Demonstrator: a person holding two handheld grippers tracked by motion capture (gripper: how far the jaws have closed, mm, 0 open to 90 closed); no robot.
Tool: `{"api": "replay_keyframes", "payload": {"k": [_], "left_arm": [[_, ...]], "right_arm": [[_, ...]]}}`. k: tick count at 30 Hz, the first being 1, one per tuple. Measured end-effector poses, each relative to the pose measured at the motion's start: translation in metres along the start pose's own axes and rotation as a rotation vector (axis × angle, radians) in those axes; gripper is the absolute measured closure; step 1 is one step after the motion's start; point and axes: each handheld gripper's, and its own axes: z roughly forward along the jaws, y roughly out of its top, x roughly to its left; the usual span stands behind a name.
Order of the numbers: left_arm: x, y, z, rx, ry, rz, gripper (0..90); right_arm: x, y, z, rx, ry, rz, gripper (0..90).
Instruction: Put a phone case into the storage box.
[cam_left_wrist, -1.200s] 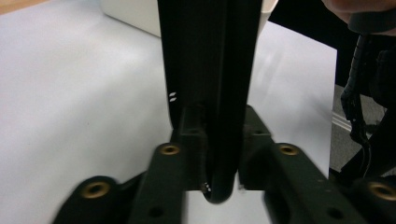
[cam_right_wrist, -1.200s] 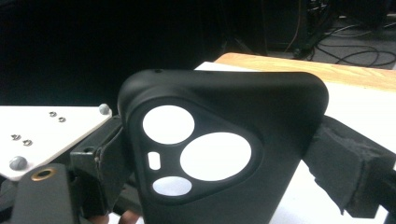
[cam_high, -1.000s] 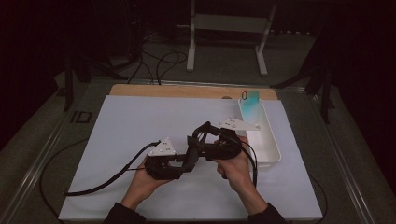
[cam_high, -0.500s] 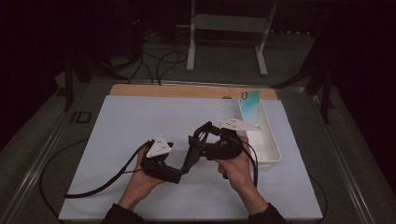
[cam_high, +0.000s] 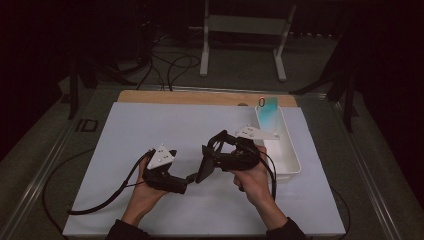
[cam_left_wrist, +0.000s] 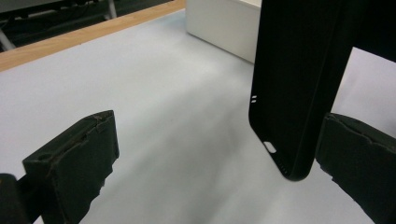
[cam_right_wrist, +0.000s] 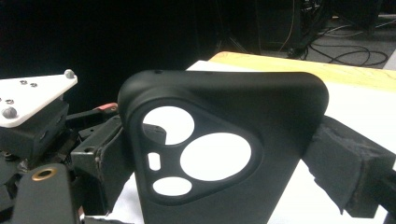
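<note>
Centre of the high view: I hold the black phone case (cam_high: 206, 167) in my right hand-held gripper (cam_high: 212, 155), jaws clamped on its edges, above the desk (cam_high: 150, 125). In the right gripper view the case (cam_right_wrist: 224, 154) stands upright at frame centre, its camera cut-out facing me. My left hand-held gripper (cam_high: 187, 179), lower left of the case, has its jaws apart; in the left gripper view the case's lower corner (cam_left_wrist: 294, 93) hangs between them, just beside the right jaw. A white tray (cam_high: 292, 162) sits at right.
</note>
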Motion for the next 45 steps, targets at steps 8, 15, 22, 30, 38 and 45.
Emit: {"api": "replay_keyframes", "payload": {"k": [8,15,22,30,38,45], "left_arm": [[0.012,-0.012,-0.009,-0.007,0.01,-0.02,0.3],[0.02,-0.022,-0.018,-0.024,0.031,-0.032,0.3],[0.027,-0.03,-0.024,-0.03,0.049,-0.038,0.3],[0.032,-0.042,-0.031,-0.052,0.058,-0.048,0.3],[0.037,-0.052,-0.04,-0.077,0.063,-0.054,0.3],[0.04,-0.065,-0.05,-0.078,0.108,-0.041,0.3]], "right_arm": [[0.0,0.0,0.001,0.004,0.0,-0.003,14.2],[0.0,0.0,0.002,0.006,-0.002,-0.005,14.2],[-0.001,0.001,0.002,0.009,-0.006,-0.006,14.3],[-0.003,0.003,0.002,0.008,-0.015,-0.01,14.2],[-0.008,0.005,0.001,0.006,-0.031,-0.01,14.2],[-0.011,0.007,0.001,0.003,-0.039,-0.007,14.2]]}}
